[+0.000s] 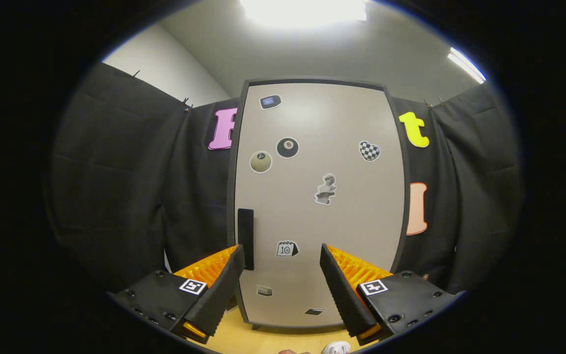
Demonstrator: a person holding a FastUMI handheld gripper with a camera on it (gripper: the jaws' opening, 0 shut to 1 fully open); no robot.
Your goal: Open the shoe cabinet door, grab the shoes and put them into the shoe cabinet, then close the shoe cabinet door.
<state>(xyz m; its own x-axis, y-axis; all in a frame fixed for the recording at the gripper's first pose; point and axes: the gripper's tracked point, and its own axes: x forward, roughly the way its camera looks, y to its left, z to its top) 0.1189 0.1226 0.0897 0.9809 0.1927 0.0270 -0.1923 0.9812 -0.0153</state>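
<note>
Tool (283, 253): fingers spread wide apart, nothing between them; both point toward the shoe cabinet, short of its front.
Left finger (224, 282): its tip lies in line with the lower end of the door handle; contact cannot be confirmed.
Right finger (342, 290): apart from the door, aimed at its lower right part.
Shoe cabinet (236, 147): stands upright just beyond the fingers, dark frame, backed by the black cloth wall.
Cabinet door (352, 231): pale beige panel, sitting flush in the frame, closed.
Door handle (245, 238): dark vertical bar at the left edge of the door, lower half, just above and beside the left fingertip.
Stickers on door: a black eight-ball (287, 147) and a pale ball (261, 162) side by side in the upper left; a checkered heart (369, 151) in the upper right; a grey bust figure (326, 189) near the middle; a calendar sticker (287, 249) between the two fingers; a dark rounded one (270, 102) near the top; two small ones low on the panel, too small to identify.
Floor (263, 339): light wood surface under the cabinet and the fingers.
Shoe (336, 348): a white object with red marking lies on the floor below the right finger, mostly cut off; likely the shoe, cannot tell for certain.
Ceiling lights: one bright panel (302, 10) above the cabinet, a second strip (466, 65) to the right.
</note>
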